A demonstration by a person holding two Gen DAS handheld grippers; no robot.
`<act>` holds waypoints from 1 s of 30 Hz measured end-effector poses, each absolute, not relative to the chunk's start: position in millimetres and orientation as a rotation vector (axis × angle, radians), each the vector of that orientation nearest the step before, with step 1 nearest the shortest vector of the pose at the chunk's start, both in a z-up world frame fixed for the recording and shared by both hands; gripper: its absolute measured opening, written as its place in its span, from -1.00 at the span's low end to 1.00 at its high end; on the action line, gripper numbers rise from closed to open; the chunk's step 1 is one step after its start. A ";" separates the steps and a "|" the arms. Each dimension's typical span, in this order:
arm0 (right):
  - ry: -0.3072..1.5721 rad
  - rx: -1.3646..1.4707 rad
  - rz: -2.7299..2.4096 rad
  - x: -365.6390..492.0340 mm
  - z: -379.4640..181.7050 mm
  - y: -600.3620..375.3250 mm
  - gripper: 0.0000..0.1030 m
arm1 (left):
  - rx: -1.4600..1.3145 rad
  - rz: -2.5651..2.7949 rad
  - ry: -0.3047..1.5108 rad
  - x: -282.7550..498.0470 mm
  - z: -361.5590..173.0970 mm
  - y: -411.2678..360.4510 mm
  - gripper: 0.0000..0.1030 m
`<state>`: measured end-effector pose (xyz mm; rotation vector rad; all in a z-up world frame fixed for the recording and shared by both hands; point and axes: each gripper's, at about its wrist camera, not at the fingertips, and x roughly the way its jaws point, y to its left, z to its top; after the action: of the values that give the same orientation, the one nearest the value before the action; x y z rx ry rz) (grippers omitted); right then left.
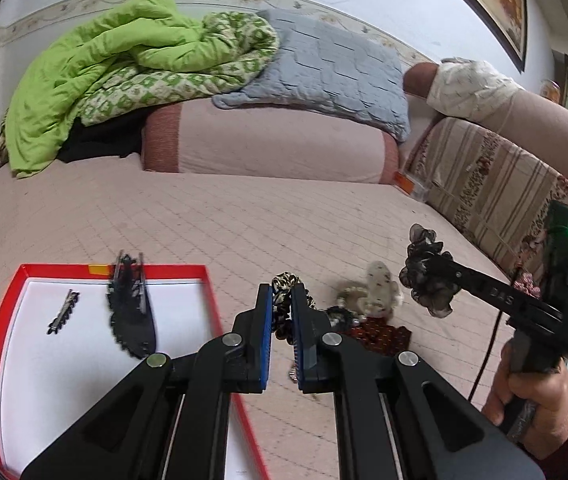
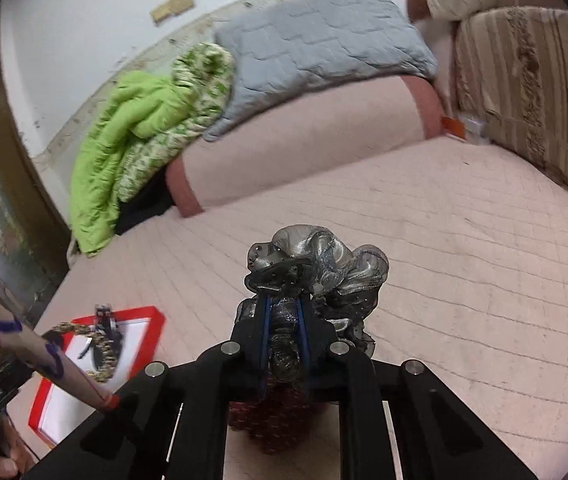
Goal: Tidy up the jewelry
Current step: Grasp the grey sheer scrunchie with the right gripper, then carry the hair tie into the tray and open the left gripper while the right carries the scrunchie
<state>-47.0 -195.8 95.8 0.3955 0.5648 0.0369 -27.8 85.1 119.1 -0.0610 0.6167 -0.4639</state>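
Red tray [image 1: 212,300] at left holds a black lace clip [image 1: 130,312] and small clip [image 1: 62,312]. Left gripper [image 1: 283,300] clenched on a leopard scrunchie [image 1: 284,308], just beside the tray. Right gripper [image 2: 283,312] grasps a grey scrunchie [image 2: 316,264], raised above the bed [image 1: 204,220].
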 end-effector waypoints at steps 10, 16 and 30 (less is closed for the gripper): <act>0.552 0.297 0.237 -42.3 108.3 -107.7 -0.74 | -0.125 -0.358 0.609 -19.3 118.7 152.7 -0.83; 0.560 0.242 0.342 -44.0 107.4 -56.7 -0.73 | -0.170 -0.284 0.619 -14.6 113.1 198.7 -0.83; 0.668 0.083 0.592 -48.7 83.2 36.8 -0.73 | -0.317 -0.117 0.747 10.6 77.3 276.9 -0.83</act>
<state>-48.7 36.8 83.2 0.0834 0.6681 0.5920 10.6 276.9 77.3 -0.3169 0.7472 -0.1171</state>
